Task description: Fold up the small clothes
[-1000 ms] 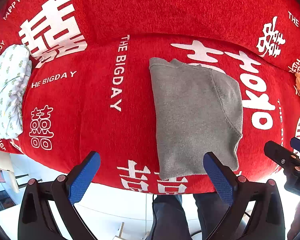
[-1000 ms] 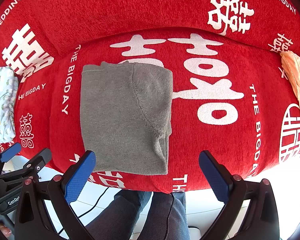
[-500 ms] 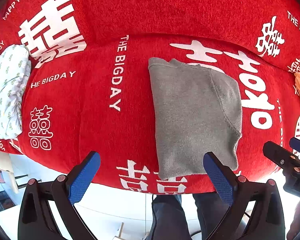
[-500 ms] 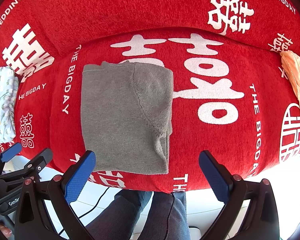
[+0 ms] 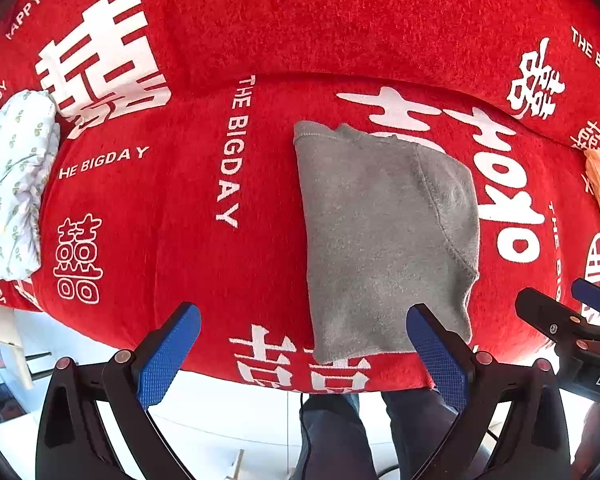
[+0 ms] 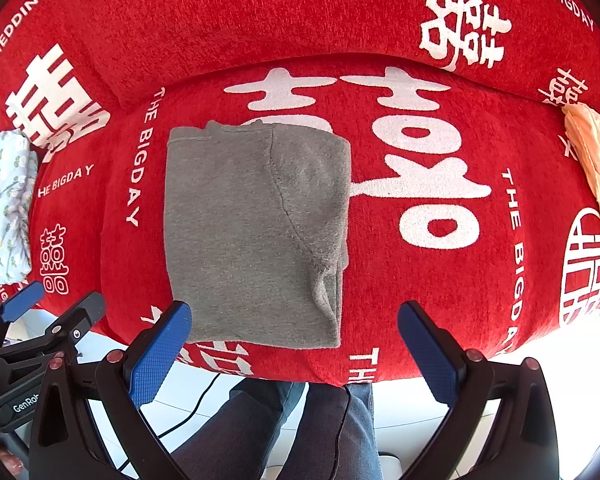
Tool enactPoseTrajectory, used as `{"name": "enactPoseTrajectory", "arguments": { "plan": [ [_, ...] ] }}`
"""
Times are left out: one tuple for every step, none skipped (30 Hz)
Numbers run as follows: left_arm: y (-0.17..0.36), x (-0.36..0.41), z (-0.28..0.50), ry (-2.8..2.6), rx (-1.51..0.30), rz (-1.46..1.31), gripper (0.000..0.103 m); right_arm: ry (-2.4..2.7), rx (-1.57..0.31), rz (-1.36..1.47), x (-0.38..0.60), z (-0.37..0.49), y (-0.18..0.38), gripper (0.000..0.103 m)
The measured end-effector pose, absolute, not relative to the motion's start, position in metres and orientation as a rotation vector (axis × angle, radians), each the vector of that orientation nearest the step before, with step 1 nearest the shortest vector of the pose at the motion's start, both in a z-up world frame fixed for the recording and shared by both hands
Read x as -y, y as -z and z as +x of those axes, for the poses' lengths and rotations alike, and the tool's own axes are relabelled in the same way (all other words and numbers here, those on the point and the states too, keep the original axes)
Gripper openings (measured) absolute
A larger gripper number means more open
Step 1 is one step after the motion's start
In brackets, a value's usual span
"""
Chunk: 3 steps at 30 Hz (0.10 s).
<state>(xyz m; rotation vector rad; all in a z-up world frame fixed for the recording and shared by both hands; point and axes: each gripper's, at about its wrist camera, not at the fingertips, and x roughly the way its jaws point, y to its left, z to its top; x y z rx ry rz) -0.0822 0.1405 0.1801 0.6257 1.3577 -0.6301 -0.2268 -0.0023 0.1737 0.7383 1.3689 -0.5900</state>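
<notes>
From my left wrist camera I see my left gripper [image 5: 300, 354] with its jaws spread wide and nothing between the blue pads [image 5: 166, 356], hanging over the front edge of the red cover [image 5: 188, 240] printed with white wedding characters and "THE BIGDAY" lettering. The grey sweatshirt [image 5: 384, 240] lies flat on that cover, folded into a tall rectangle with a curved seam running down its right portion; its near hem sits close to the cover's front edge, just ahead of my right-hand pad in this view. My right gripper [image 6: 296, 354] is likewise wide apart and holds nothing, and through its camera the grey sweatshirt [image 6: 252, 232] lies ahead and to the left, its lower left corner right behind the left blue pad [image 6: 160, 356], though I cannot tell whether they touch. At the far left of the cover rests a white floral-print garment [image 5: 12, 184], also visible from the right camera [image 6: 4, 208], well apart from the sweatshirt. At the far right edge lies a peach-coloured cloth [image 6: 592, 152], crumpled. Each camera catches the other gripper at its side margin. Below the cover's edge I see my legs in dark trousers [image 6: 284, 432] and a pale floor [image 5: 228, 412].
</notes>
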Motion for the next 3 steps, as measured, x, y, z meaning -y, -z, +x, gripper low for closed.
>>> {"name": "enactPoseTrajectory", "arguments": {
  "plan": [
    [-0.1798, -0.1403, -0.0820, 0.630, -1.360, 0.625, 0.103, 0.590, -1.369, 0.737, 0.0029, -0.2268, -0.1737, 0.103],
    [-0.1794, -0.1405, -0.0817, 0.628, -1.365, 0.622, 0.103, 0.590, -1.369, 0.737, 0.0032, -0.2266, -0.1737, 0.103],
    [-0.1787, -0.1407, -0.0813, 0.627, -1.370, 0.619, 0.103, 0.589, -1.369, 0.736, 0.0036, -0.2266, -0.1736, 0.103]
  ]
}}
